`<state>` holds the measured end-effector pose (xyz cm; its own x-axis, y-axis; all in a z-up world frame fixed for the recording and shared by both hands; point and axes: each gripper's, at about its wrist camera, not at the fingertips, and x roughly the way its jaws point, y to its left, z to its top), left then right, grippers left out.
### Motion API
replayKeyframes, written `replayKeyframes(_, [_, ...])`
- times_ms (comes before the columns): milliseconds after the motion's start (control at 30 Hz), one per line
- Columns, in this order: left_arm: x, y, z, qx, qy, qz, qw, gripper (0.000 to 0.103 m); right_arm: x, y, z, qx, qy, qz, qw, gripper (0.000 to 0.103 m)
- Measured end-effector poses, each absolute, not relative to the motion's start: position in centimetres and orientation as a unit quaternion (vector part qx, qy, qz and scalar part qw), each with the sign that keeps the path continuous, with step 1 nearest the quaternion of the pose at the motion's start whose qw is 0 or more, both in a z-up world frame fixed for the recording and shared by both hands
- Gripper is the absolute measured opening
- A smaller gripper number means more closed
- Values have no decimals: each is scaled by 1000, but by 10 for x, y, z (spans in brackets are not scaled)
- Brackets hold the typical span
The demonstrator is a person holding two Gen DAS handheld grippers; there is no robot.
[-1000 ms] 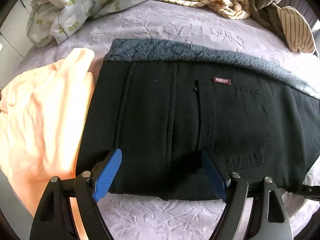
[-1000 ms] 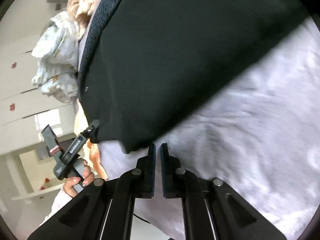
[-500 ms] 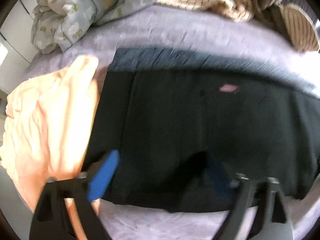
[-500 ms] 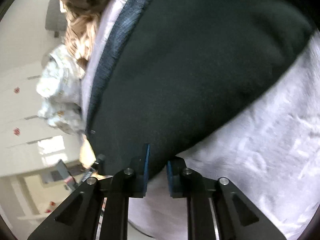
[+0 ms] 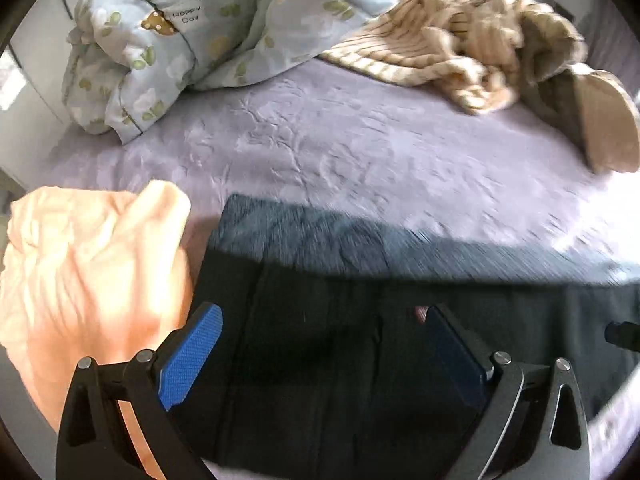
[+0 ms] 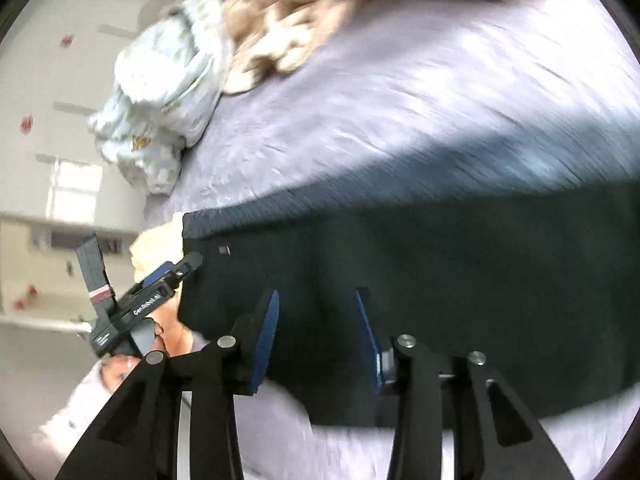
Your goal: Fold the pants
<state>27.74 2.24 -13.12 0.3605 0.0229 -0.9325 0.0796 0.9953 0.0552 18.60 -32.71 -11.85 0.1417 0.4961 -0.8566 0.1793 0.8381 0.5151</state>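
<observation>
The black pants (image 5: 328,360) lie folded flat on the lilac bed (image 5: 340,140), with a grey-blue layer (image 5: 320,236) showing along their far edge. My left gripper (image 5: 324,344) is open, its blue pads over the near left part of the pants. My right gripper (image 6: 316,332) is open over the near edge of the pants (image 6: 460,288). The left gripper (image 6: 188,266) also shows in the right wrist view at the pants' left end. Both views are motion-blurred.
A peach garment (image 5: 80,280) lies just left of the pants. A pale blue floral quilt (image 5: 180,32) is bundled at the back left. A beige striped garment (image 5: 460,48) lies at the back right. White cupboards (image 6: 44,140) stand beyond the bed.
My right gripper has opened from shut and swung over the pants' near edge. My left gripper stayed open and moved forward over the pants, with more of the bed now in view.
</observation>
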Motion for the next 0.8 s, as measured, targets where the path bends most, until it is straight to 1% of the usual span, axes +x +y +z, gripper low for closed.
replayKeyframes(100, [296,34,-155,36,578,23,815,103,215,-303,-144,218,653,116,716,43])
replayKeyframes(167, [298,44,-165,18,583,36,811,103,229,-296,-165,194,655,93,725,41])
replayKeyframes(233, [299,51,-170,14,582,35,812,103,242,-292,-174,197,648,73,732,36])
replayKeyframes(300, [298,51,-170,25,580,28,814,103,251,-301,-173,204,630,38,748,36])
replayKeyframes(333, [297,50,-168,30,580,28,813,103,253,-305,-171,205,626,26,752,39])
replayKeyframes(467, [286,41,-145,39,578,11,815,103,252,-325,-148,218,623,7,751,40])
replayKeyframes(500, [282,36,-140,40,576,2,817,103,248,-328,-143,223,623,12,749,44])
replayKeyframes(533, [273,29,-134,44,573,-12,818,103,244,-330,-138,226,625,14,747,50])
replayKeyframes(567, [267,23,-131,49,572,-21,819,103,232,-336,-131,231,627,16,744,53])
replayKeyframes(700, [235,1,-133,59,584,-35,809,103,192,-339,-122,229,644,23,729,54])
replayKeyframes(800, [211,-13,-156,79,605,-40,791,103,154,-339,-130,200,676,15,709,54])
